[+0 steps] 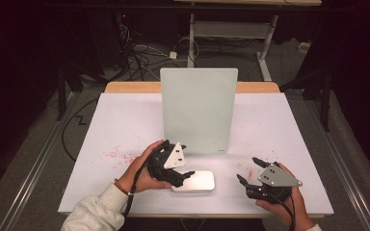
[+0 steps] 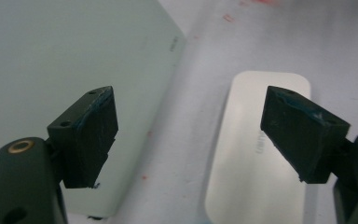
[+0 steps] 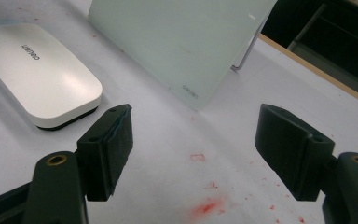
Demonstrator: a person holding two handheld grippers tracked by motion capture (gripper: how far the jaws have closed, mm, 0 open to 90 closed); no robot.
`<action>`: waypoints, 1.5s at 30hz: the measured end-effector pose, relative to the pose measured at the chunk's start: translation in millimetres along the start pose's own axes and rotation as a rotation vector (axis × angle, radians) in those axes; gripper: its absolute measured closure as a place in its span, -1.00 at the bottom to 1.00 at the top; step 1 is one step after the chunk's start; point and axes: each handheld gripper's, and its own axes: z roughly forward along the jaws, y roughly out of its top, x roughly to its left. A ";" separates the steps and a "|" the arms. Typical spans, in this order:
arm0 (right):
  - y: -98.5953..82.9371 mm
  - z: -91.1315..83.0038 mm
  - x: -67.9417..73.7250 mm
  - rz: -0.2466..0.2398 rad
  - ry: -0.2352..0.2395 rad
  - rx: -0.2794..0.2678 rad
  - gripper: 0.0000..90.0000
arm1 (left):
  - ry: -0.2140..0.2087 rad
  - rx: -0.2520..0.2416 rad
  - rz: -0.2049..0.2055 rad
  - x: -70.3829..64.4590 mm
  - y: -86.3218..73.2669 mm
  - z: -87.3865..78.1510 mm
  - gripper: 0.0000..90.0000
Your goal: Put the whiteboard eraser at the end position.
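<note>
- Red smears (image 1: 117,154) are seen on the white counter (image 1: 125,120) at the left, with more red flecks (image 3: 208,206) at the right, under the right tongs.
- A pale green glass board (image 1: 198,109) is stood upright at the middle of the counter, just behind the left tongs; nothing is placed between either tongs and the eraser.
- The left tongs (image 1: 185,176) are held released, jaws wide apart, directly over the left end of the whiteboard eraser (image 1: 198,181); whether it is touched cannot be told.
- In the left gripper view the eraser (image 2: 256,154) is seen between and below the spread jaws.
- The eraser is laid flat near the front edge of the counter: a white rounded slab with a dark underside and small grey lettering (image 3: 30,52).
- The right tongs (image 1: 248,171) are held released as well, apart from the eraser, to its right.
</note>
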 end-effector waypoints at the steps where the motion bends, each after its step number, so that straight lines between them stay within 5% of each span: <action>1: 0.0 -0.2 -0.2 0.000 0.000 -0.001 -0.37 | 0.029 -0.009 -0.003 0.9 -2.2 -2.5 -0.59; 9: 0.4 -1.1 -1.1 0.006 -0.002 -0.008 -0.37 | 0.193 -0.061 -0.035 5.8 -27.7 -19.0 -0.59; 23: -0.4 -1.1 -3.9 0.022 -0.008 -0.015 -0.37 | 0.304 -0.022 -0.110 9.9 -75.3 -37.4 -0.60; 31: -1.9 -2.0 -7.0 0.032 -0.014 -0.019 -0.37 | 0.354 0.016 -0.159 8.2 -103.2 -49.3 -0.60; 37: -0.8 -3.3 -8.0 0.038 -0.017 -0.030 -0.38 | 0.354 0.055 -0.203 4.0 -122.5 -53.2 -0.60; 45: -1.4 -3.9 -8.4 0.041 -0.020 -0.029 -0.38 | 0.348 0.063 -0.202 0.3 -125.4 -51.6 -0.60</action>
